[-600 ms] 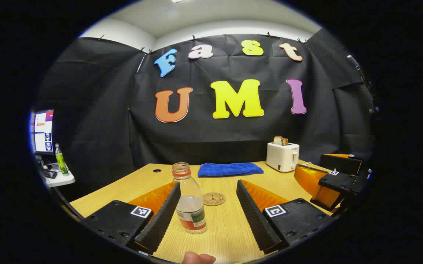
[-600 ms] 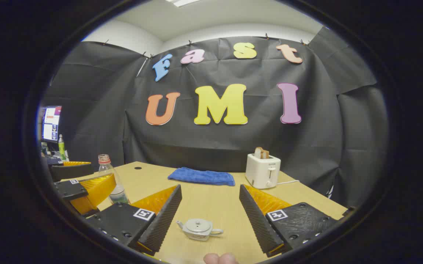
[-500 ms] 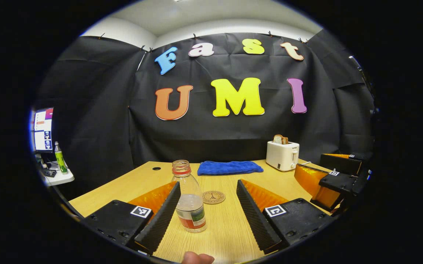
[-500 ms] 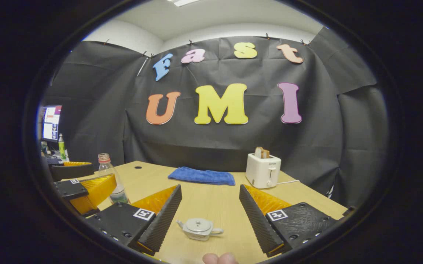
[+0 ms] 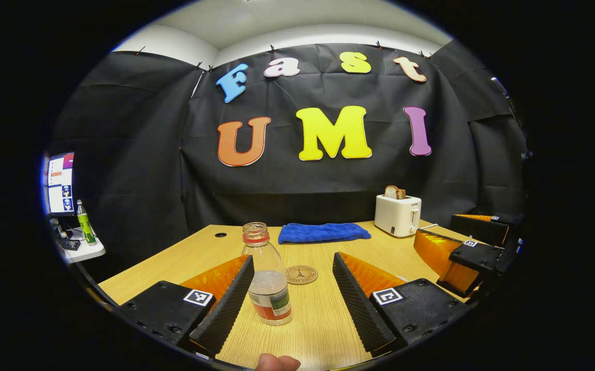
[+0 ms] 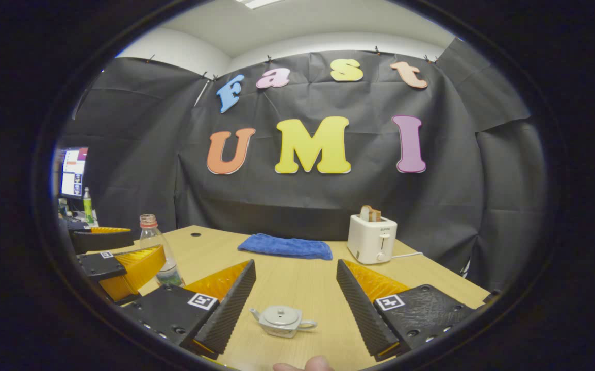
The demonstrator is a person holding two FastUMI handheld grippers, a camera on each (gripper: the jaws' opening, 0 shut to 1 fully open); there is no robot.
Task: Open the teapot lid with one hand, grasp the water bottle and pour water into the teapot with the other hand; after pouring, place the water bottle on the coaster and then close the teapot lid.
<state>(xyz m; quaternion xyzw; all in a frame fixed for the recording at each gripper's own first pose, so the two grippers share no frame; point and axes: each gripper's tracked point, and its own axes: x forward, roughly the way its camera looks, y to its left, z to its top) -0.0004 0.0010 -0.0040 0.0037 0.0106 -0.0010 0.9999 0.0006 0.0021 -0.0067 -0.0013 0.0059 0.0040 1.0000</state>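
**Lining up on bottle and teapot, nothing gripped yet**

Standing upright on the wooden table (image 5: 323, 330), the water bottle (image 5: 269, 281) sits between the left gripper (image 5: 293, 304)'s fingers, nearer the left one and possibly touching it; the fisheye makes that hard to call. Jaws spread wide, holding nothing. Bottle is clear plastic, cap off, red neck ring, roughly half full. Judged light but sloshy, thin-walled, likely to give under a hard squeeze. Best hold looks like the labelled lower body, where the wall is straight; the tapered shoulder would slip. Open mouth means keep it upright until over the pot.

Coaster (image 5: 301, 274), a small round disc, lies just beyond the bottle, slightly to its right, apart from it.

Teapot (image 6: 283, 321), small and pale, lid (image 6: 280, 315) on, sits low between the right gripper (image 6: 295, 309)'s fingers, touching neither. Those jaws are also wide open and empty. Pot looks ceramic or metal: stiff, smooth, probably fragile, easily nudged. The lid's small top knob is the only real purchase; a narrow, centred pinch is needed.

Farther back: blue cloth (image 5: 323, 233) folded by the far edge, white toaster (image 5: 397, 215) with bread in its slot to the right. Monitor (image 5: 61, 184) and green bottle (image 5: 85, 225) off the table at left. A fingertip (image 5: 277, 362) shows at the bottom edge.

Task barely begun.
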